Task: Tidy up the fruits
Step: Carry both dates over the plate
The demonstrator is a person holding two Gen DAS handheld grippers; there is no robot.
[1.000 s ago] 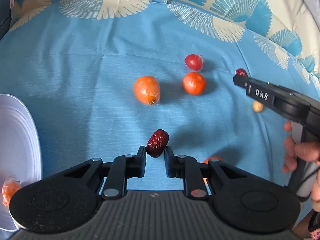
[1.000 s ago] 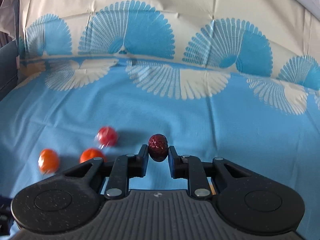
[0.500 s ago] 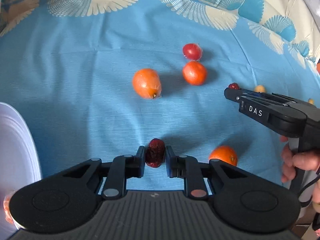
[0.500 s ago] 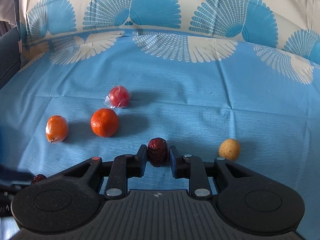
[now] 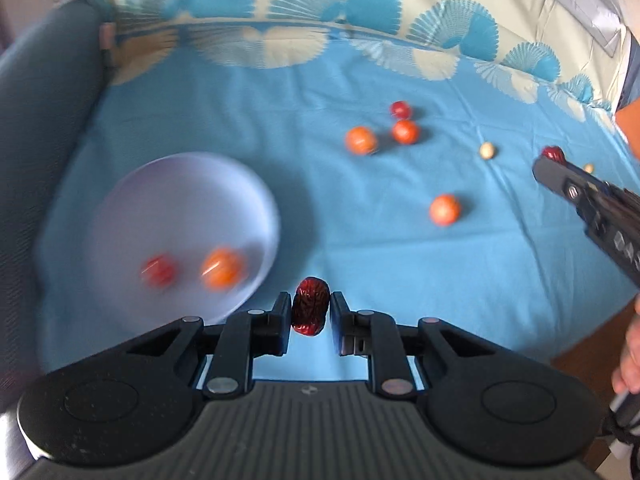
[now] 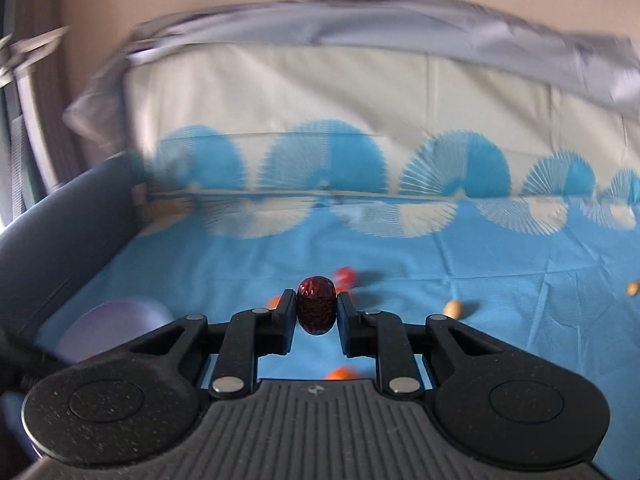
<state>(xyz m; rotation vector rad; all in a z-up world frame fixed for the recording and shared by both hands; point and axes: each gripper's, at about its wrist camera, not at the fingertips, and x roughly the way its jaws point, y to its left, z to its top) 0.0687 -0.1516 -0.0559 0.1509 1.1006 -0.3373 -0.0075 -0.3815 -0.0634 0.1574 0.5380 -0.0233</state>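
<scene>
So far the white plate (image 5: 176,184) holds two fruits; each gripper, left (image 5: 310,316) and right (image 6: 316,318), pinches a red date, while several fruits wait on the cloth (image 5: 360,248).

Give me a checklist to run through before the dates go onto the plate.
1. Left gripper shut on its red date: ok.
2. Right gripper shut on the second date: ok.
3. White plate in view, with bare room beside the two fruits on it: ok.
4. Left gripper over the plate: not ok, it sits just right of the rim.
5. Right gripper near the plate: not ok, it is far to the right.
6. Exact height above the plate: cannot tell, the view is blurred.
</scene>
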